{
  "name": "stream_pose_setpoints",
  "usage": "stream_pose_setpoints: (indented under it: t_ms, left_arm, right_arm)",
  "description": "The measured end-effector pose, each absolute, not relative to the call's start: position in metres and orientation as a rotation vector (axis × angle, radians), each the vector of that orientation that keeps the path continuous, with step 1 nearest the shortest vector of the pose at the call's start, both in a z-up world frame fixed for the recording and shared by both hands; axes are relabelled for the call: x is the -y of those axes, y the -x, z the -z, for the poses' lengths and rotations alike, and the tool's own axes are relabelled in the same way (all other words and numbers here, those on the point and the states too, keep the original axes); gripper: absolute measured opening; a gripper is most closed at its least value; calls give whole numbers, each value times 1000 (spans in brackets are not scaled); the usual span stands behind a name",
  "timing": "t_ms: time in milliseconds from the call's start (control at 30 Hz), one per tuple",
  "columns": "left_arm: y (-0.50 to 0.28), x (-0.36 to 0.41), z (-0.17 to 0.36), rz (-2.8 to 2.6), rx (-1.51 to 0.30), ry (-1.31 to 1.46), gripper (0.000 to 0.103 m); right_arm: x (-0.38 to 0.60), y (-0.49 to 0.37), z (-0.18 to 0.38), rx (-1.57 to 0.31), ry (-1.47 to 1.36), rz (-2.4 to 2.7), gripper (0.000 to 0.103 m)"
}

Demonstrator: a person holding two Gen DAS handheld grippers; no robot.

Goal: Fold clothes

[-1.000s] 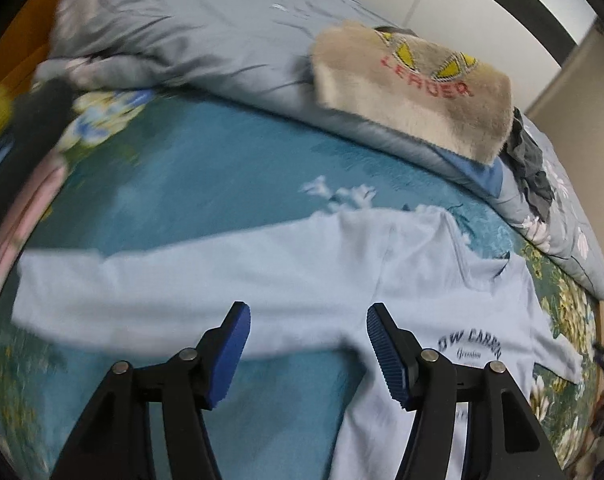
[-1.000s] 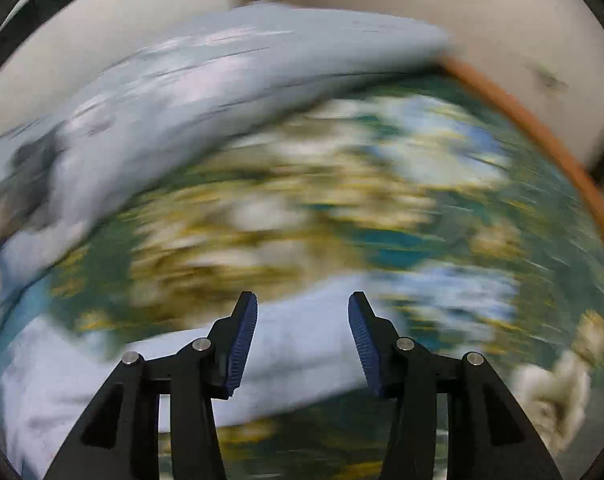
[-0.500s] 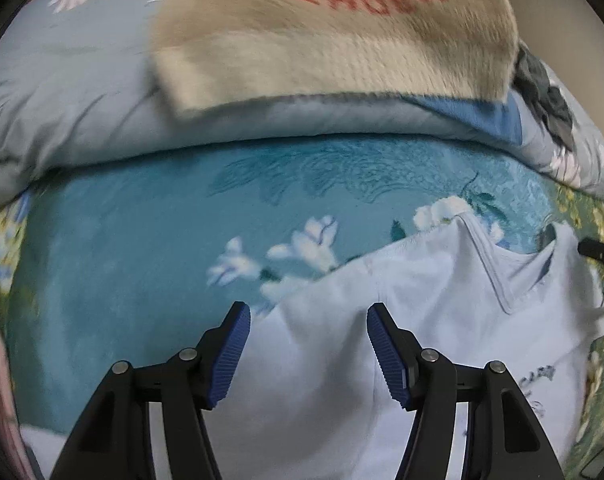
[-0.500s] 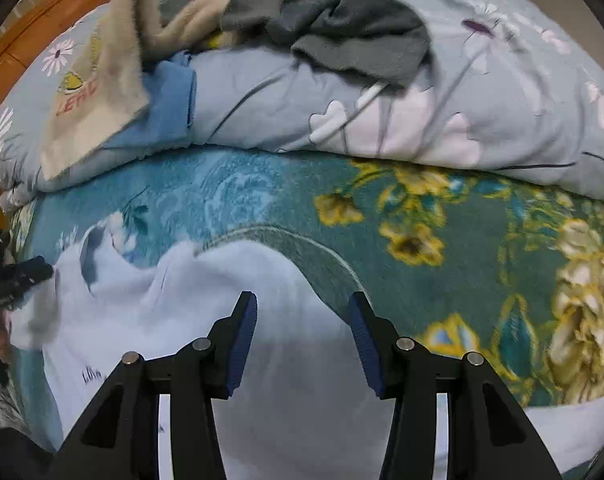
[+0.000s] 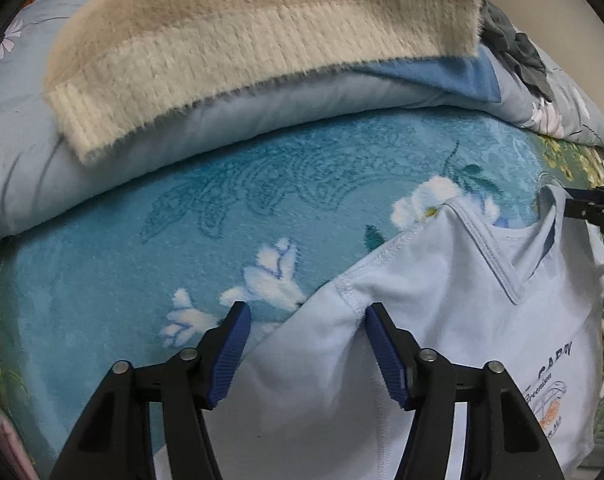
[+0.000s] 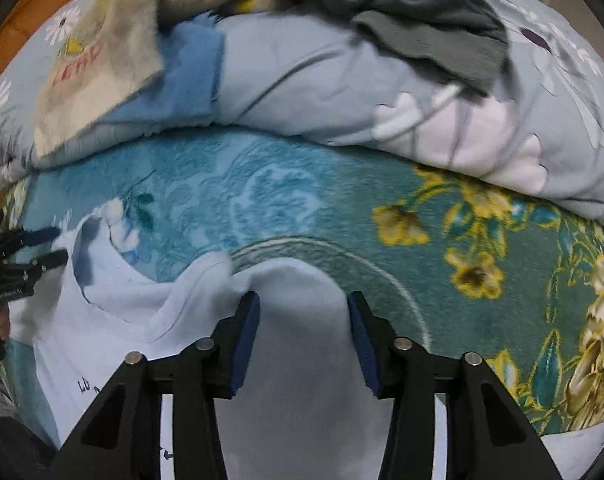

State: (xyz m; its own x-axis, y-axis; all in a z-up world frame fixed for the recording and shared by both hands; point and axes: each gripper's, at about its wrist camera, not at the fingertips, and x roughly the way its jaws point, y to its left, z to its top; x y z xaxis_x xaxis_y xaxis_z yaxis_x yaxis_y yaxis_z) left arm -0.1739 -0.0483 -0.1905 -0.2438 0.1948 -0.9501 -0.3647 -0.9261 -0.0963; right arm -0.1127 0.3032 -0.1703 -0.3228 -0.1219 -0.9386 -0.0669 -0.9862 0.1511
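A pale blue long-sleeved shirt [image 5: 441, 320] with a V neck and a small chest print lies spread on a teal floral blanket [image 5: 162, 240]. My left gripper [image 5: 305, 344] is open, its jaws straddling the shirt's shoulder seam. The shirt also shows in the right wrist view [image 6: 134, 320]. My right gripper [image 6: 303, 340] is open over the other shoulder, where the cloth humps up between the jaws. Each gripper shows at the edge of the other's view: the right one [image 5: 593, 208] and the left one [image 6: 18, 252].
A rolled grey-blue floral duvet [image 5: 30, 152] runs along the far side. On it lie a fuzzy beige sweater with red letters [image 5: 262, 36], a blue cloth [image 5: 453, 76] and a dark grey garment [image 6: 421, 28]. An orange wooden headboard [image 6: 34, 4] stands at the left.
Both grippers have moved in close to the shirt's shoulders near the collar. The left one came in from the sleeve side. Both have stayed open.
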Motion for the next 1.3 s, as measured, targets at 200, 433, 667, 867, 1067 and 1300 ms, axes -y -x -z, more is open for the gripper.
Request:
stream_pose_setpoints:
  t_ms: [200, 433, 667, 867, 1067, 1300]
  left_arm:
    - [162, 33, 182, -2182, -272, 1609, 8]
    - [149, 54, 155, -2404, -220, 1430, 7]
    - [153, 58, 181, -2360, -175, 1572, 11]
    - [146, 74, 168, -2356, -58, 1609, 42]
    - [121, 116, 140, -2497, 211, 1614, 53]
    - [49, 144, 119, -2642, 689, 1582, 59]
  right_arm:
    - [-308, 103, 153, 249, -1717, 2591, 6]
    - [-312, 93, 138, 247, -1624, 2668, 5]
    - [-309, 103, 170, 260, -1768, 2636, 6]
    - [-317, 102, 169, 259, -1797, 2638, 13]
    - [-350, 73, 142, 427, -1679, 2725, 57]
    - [-444, -17, 113, 910, -1558, 2932, 58]
